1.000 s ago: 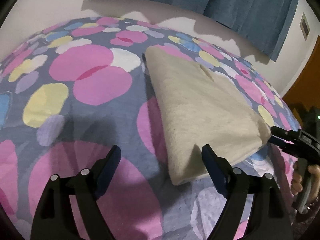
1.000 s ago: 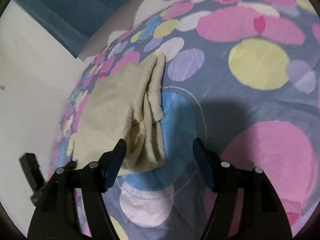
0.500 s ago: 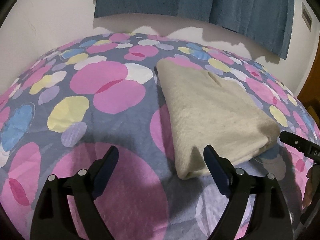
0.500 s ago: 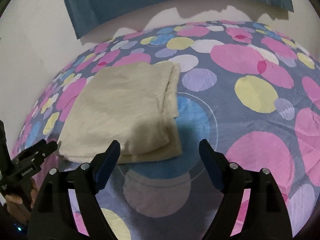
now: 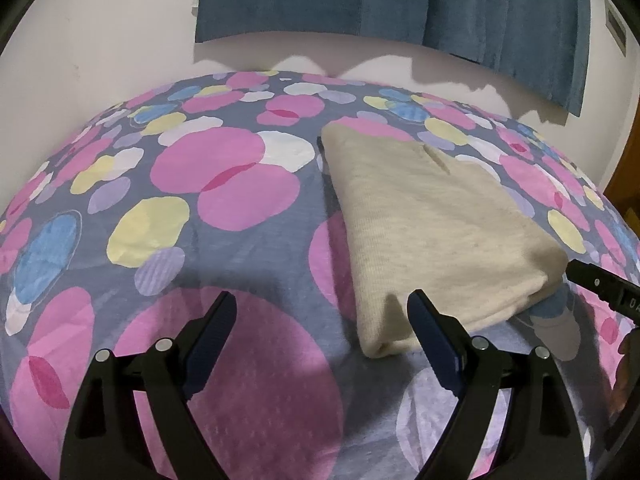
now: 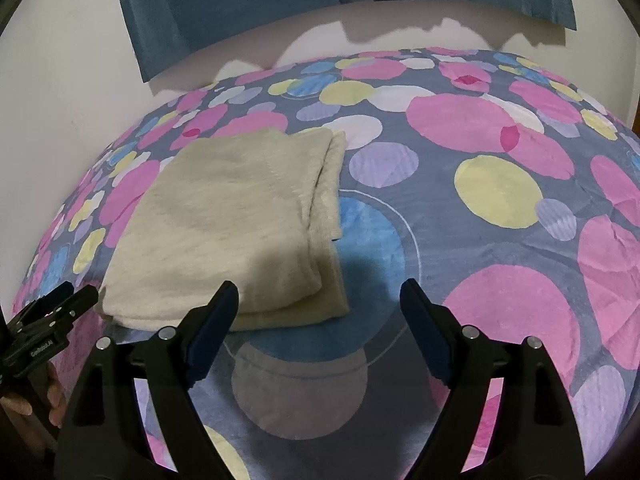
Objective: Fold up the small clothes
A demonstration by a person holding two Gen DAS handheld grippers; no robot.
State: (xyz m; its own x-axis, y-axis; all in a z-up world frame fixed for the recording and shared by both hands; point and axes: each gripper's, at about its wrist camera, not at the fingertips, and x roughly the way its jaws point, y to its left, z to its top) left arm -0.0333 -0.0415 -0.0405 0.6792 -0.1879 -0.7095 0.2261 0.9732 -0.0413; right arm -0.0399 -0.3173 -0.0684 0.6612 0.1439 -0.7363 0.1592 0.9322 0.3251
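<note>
Nearest, the left gripper (image 5: pixel 322 324) and right gripper (image 6: pixel 319 314) hang with jaws wide and empty, the right's having just been opening, probably after letting go. Just beyond them the cream garment (image 6: pixel 232 232) lies folded flat on the dotted bedspread (image 6: pixel 500 192), apparently finished.

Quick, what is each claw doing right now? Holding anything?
Left claw: open, holding nothing.
Right claw: open after just widening, holding nothing; the cloth lies free on the bed.
</note>
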